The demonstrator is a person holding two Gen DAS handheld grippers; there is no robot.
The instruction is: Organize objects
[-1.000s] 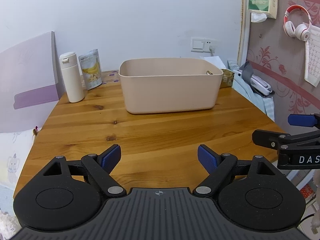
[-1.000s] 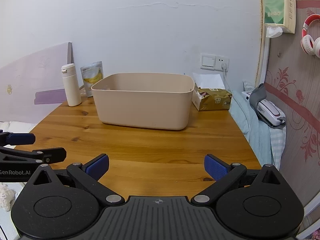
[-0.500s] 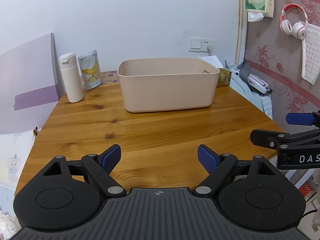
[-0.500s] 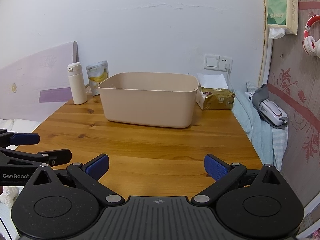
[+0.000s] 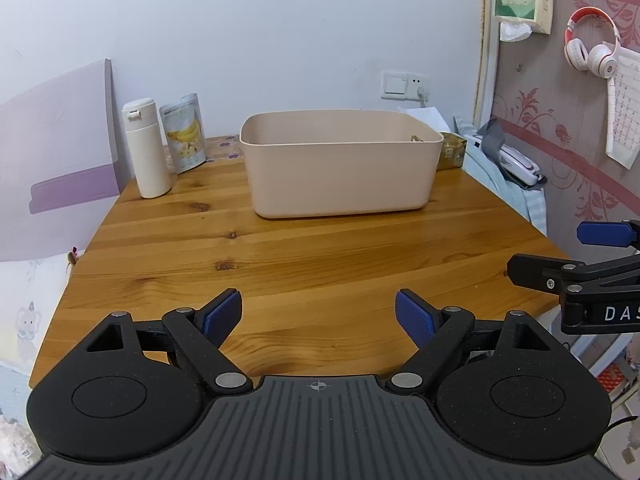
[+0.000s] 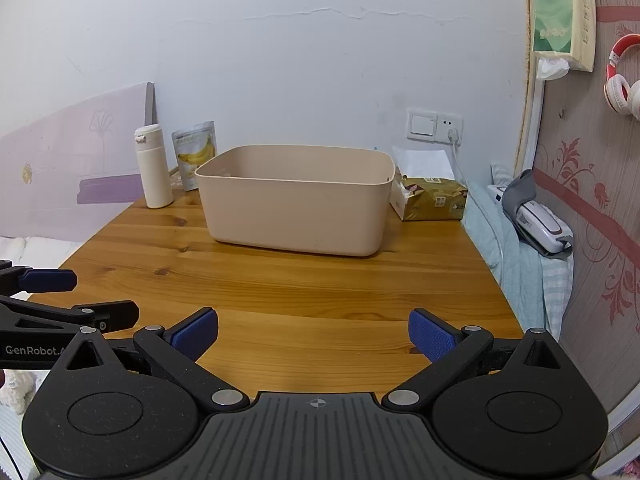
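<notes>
A beige plastic bin (image 5: pixel 340 168) (image 6: pixel 296 204) stands at the far middle of the wooden table (image 5: pixel 280 256) (image 6: pixel 320 284). To its left stand a white bottle (image 5: pixel 146 148) (image 6: pixel 153 166) and a banana snack pouch (image 5: pixel 186 132) (image 6: pixel 196 156). On its right lies a gold tissue pack (image 6: pixel 432 198) (image 5: pixel 452 148). My left gripper (image 5: pixel 318 316) hovers open over the table's near edge, nothing between its blue pads. My right gripper (image 6: pixel 314 338) is likewise open and empty beside it. The bin's inside is mostly hidden.
A lilac board (image 5: pixel 56 140) leans at the left. A wall socket (image 6: pixel 434 126) sits behind the bin. Right of the table lie a light blue cloth and a white device (image 6: pixel 540 226). Headphones (image 5: pixel 590 50) and a tissue pack (image 6: pixel 560 12) hang on the wall.
Both views have shifted slightly between frames, so the bin sits a little differently in each; both grippers stay open and empty.
</notes>
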